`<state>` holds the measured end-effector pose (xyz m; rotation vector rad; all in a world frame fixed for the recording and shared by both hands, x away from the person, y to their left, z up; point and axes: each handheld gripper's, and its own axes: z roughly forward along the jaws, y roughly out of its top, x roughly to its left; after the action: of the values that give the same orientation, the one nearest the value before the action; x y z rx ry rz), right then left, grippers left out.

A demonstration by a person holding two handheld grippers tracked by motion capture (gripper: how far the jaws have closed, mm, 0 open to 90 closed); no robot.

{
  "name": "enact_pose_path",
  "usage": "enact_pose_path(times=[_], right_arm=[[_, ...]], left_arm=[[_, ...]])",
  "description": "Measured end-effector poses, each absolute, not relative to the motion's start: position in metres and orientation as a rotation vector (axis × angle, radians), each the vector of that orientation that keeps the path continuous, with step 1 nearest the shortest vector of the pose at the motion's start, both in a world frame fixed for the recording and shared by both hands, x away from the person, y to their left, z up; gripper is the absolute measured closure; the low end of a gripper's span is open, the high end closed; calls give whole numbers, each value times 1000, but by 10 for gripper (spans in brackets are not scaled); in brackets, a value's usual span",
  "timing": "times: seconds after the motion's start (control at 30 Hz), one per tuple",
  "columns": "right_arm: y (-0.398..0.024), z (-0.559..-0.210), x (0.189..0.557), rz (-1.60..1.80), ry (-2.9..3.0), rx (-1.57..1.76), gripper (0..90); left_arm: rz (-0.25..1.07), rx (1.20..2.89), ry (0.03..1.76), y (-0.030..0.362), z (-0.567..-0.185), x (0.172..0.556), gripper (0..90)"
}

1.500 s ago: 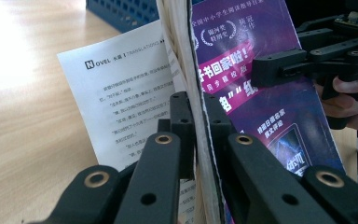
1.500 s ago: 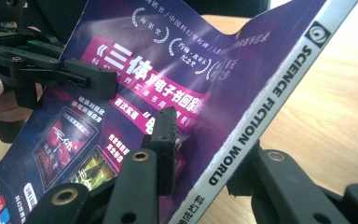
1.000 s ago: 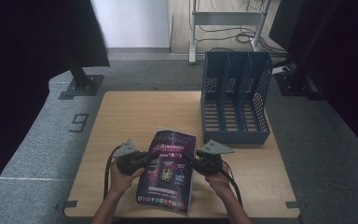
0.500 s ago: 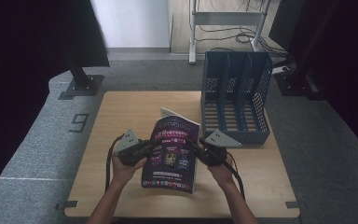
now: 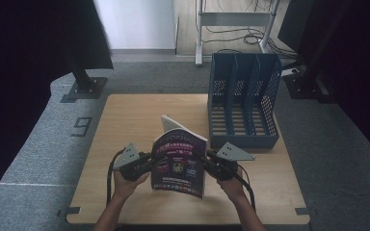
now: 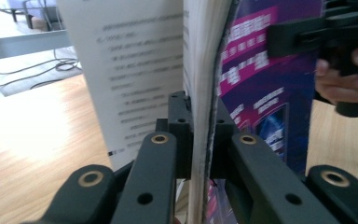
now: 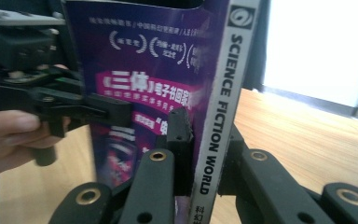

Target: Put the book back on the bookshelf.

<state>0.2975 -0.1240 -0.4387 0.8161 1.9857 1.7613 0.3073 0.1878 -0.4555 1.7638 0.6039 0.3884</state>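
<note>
Grey carpet surrounds a wooden counter point(image 5: 125, 120), with dark drapes at both sides and a metal stand behind.

Item in hand: a magazine point(image 5: 179, 163) with a purple cover, held upright above the near middle of the counter, clear of its surface. Its spine, lettered "SCIENCE FICTION WORLD", shows in the right gripper view. A loose white page leans back from the rest of it.

Left gripper point(image 5: 144, 162): jaws clenched on the page edge of the magazine, pads pressing both faces in the left gripper view; they have just been easing slightly apart, with the magazine between them.

Right gripper point(image 5: 211, 161): jaws clamped across the spine edge, and they have just been tightening on it.

Receiving fixture: a blue file rack point(image 5: 243, 103) with three slots stands on the far right of the counter, its open slots facing upward and toward the person.

Key relation: the magazine's long axis runs near vertical, cover facing the person, while the rack lies beyond it and to the right. The right gripper is the nearer to the rack. In my judgement, entry into a slot requires the magazine turned edge-on to the dividers, spine leading.

Risk noted: the loose page may catch on a divider.
</note>
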Motion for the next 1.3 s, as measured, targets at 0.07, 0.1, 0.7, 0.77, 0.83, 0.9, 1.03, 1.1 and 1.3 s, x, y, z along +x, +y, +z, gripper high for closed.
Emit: enact_pose_path(times=[0.07, 0.1, 0.7, 0.77, 0.83, 0.9, 1.03, 1.1, 1.3], right_arm=[[-124, -438, 294, 1782, 2001, 785, 795], [-125, -438, 293, 1789, 2012, 774, 795], [-113, -438, 304, 1711, 2064, 787, 805], [-113, -438, 300, 1724, 2059, 763, 807], [-113, -438, 298, 1734, 2057, 757, 809], [-116, -439, 294, 1756, 2060, 748, 810], [-123, -440, 290, 1781, 2063, 745, 810], [-126, -441, 289, 1789, 2063, 744, 809], [-129, -441, 288, 1786, 2066, 745, 804]], left_arm=[[375, 1757, 599, 190, -455, 306, 812], [369, 1756, 595, 190, -455, 306, 814], [268, 1751, 629, 195, -456, 311, 863], [298, 1774, 639, 194, -458, 312, 794], [303, 1779, 638, 193, -459, 313, 772], [293, 1771, 629, 192, -459, 312, 764], [312, 1767, 650, 190, -461, 313, 667], [314, 1762, 655, 189, -461, 313, 654], [330, 1746, 674, 190, -458, 310, 766]])
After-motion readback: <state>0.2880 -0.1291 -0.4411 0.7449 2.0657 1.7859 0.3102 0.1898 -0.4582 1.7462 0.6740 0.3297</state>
